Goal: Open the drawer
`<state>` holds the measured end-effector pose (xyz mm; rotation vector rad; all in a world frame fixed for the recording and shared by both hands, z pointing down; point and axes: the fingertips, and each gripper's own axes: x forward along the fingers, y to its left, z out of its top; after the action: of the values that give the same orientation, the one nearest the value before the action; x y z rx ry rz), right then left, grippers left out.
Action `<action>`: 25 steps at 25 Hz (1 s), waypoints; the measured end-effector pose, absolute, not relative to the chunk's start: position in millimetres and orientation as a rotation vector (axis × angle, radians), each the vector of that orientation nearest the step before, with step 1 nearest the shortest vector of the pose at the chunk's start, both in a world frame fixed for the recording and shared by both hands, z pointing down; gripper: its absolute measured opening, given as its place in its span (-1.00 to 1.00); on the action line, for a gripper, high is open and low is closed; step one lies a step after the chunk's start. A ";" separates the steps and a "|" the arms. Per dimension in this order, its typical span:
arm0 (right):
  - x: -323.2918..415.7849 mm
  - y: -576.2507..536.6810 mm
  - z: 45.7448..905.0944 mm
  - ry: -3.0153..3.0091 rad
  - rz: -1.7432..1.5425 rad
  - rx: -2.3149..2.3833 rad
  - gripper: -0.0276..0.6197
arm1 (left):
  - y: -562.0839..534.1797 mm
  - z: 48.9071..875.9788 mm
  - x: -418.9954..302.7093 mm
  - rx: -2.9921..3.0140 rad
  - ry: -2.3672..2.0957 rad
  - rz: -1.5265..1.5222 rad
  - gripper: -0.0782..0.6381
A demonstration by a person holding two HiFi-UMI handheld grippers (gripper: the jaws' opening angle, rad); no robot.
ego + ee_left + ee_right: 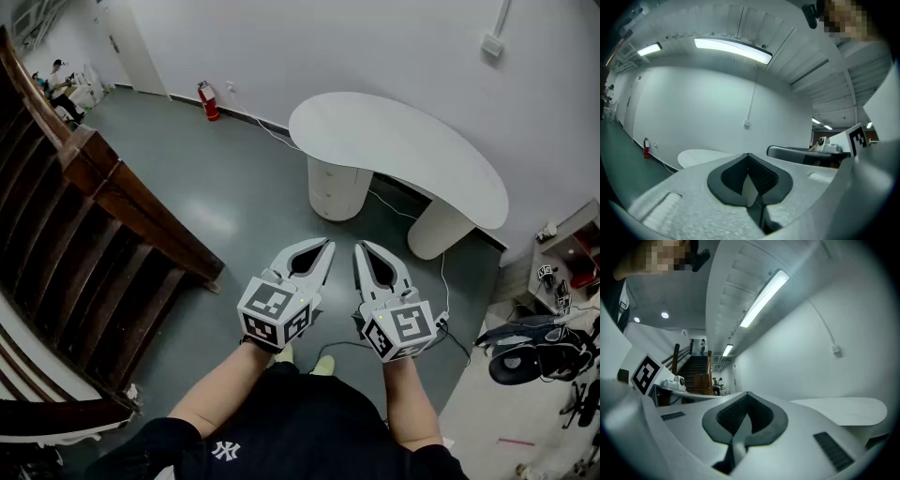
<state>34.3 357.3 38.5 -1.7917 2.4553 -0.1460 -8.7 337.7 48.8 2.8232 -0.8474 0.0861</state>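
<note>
Drawer fronts (325, 190), faintly seamed, sit in the left pedestal (352, 195) of a white kidney-shaped table (403, 141), far ahead of both grippers. Left gripper (327, 245) and right gripper (360, 247) hover side by side nearby, jaws pressed together, pinching nothing.

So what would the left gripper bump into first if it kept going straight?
Probably the white table. The left gripper aims at it with only open air between, though it might pass just above.

We are looking down at a drawer (328, 191) sitting shut, its faint-seamed front lying flush in the round white pedestal (352, 183) under the curved white table (403, 141).
</note>
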 end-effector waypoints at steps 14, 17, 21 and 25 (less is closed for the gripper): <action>52.2 374.2 32.5 2.376 -0.207 -1.720 -0.87 | 351.1 49.7 -1.5 2.815 -0.837 0.079 -0.76; 74.7 373.5 26.3 2.301 -0.243 -1.672 -0.87 | 341.4 48.3 -1.4 2.809 -0.867 0.074 -0.76; 96.5 374.6 31.5 2.231 -0.312 -1.657 -0.87 | 335.0 52.2 -3.0 2.786 -0.903 0.075 -0.76; 109.1 379.3 36.2 2.213 -0.331 -1.652 -0.87 | 336.2 56.6 1.4 2.771 -0.927 0.081 -0.76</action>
<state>109.1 379.3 36.2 -1.6525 2.2130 -0.3309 1.4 336.2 56.6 2.7713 -0.9273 0.0811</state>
